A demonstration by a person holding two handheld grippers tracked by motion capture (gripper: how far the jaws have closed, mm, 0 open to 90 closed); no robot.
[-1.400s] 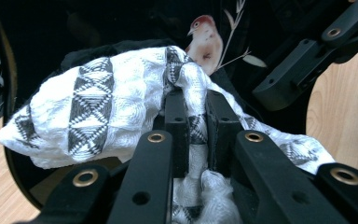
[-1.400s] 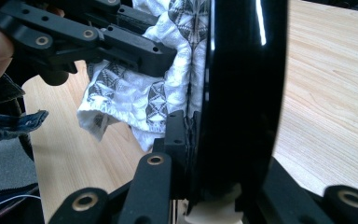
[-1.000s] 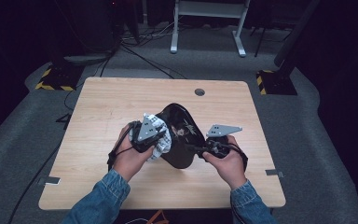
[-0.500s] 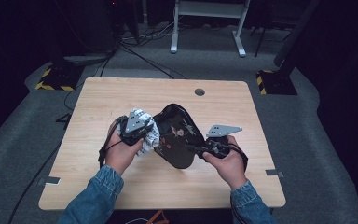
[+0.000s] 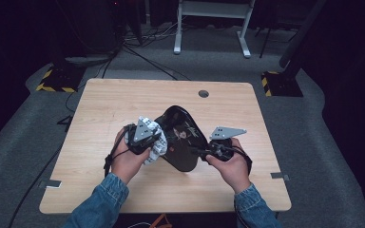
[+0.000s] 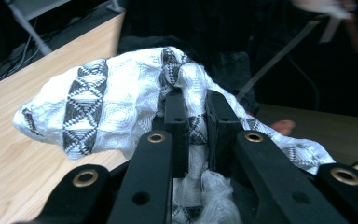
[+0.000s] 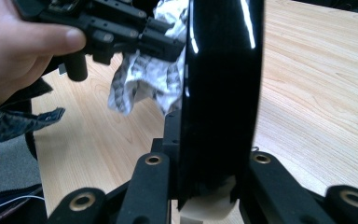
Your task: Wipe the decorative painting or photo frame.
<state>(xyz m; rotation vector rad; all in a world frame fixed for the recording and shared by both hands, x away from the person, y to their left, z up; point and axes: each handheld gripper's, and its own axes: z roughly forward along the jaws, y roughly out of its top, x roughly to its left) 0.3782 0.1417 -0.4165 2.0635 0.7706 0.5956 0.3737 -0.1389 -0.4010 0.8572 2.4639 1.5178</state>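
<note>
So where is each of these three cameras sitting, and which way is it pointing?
High view: above the person's side, looking forward and down on the wooden table; both forearms and hands show.
Left gripper view: rides on the left gripper, looking along its black jaws clamped on the patterned white cloth.
Right gripper view: rides on the right gripper, looking along its jaws gripping the glossy black plate; the other hand shows too.
Shared: both gripper views show cloth and tabletop.
</note>
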